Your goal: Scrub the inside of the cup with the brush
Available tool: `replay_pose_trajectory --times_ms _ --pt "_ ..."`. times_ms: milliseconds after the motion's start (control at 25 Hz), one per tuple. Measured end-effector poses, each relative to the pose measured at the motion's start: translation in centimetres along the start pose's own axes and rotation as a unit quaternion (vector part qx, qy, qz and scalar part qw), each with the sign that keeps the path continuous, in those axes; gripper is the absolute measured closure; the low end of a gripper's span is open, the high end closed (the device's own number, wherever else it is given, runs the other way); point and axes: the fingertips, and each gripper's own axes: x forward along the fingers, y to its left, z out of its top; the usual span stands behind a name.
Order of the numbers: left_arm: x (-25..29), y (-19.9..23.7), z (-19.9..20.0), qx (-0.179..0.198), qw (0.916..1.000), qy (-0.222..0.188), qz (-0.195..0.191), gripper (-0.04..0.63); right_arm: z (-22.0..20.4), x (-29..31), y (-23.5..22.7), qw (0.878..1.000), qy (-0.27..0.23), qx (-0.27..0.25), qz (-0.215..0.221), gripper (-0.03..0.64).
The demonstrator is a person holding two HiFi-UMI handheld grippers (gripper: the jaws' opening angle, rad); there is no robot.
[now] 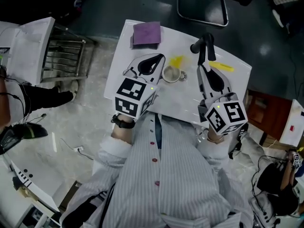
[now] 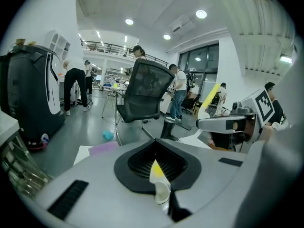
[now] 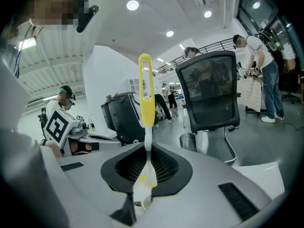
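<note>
On a white table, seen from above, a small cup was near the middle, well clear of every edge. The left gripper reached it from the near left, and its jaws were pressed together on the cup's pale rim. The right gripper was off to the right of the cup, apart from it, with bare tabletop between them. Its jaws pinched the white neck of a brush, and the yellow handle stood up above them.

A small yellow object lay just beyond the cup. A purple cloth lay flat at the far left corner, close to the table's edge and well apart from the cup. The near edge of the table met the person's striped shirt. The widest bare stretch of tabletop lay in front of the shirt, between the two grippers.

Off the table to the left stood a wire rack. Past the far edge, a dark office chair stood on a grey floor, with people standing further back in the room.
</note>
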Motion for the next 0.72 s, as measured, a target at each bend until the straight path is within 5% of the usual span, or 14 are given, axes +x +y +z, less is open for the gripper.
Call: replay_pose_trajectory --times_ms 720 --pt "5.7 2.0 -12.2 0.001 0.9911 0.126 -0.041 0.584 -7.8 2.7 -1.6 0.997 0.061 0.038 -0.02 0.56"
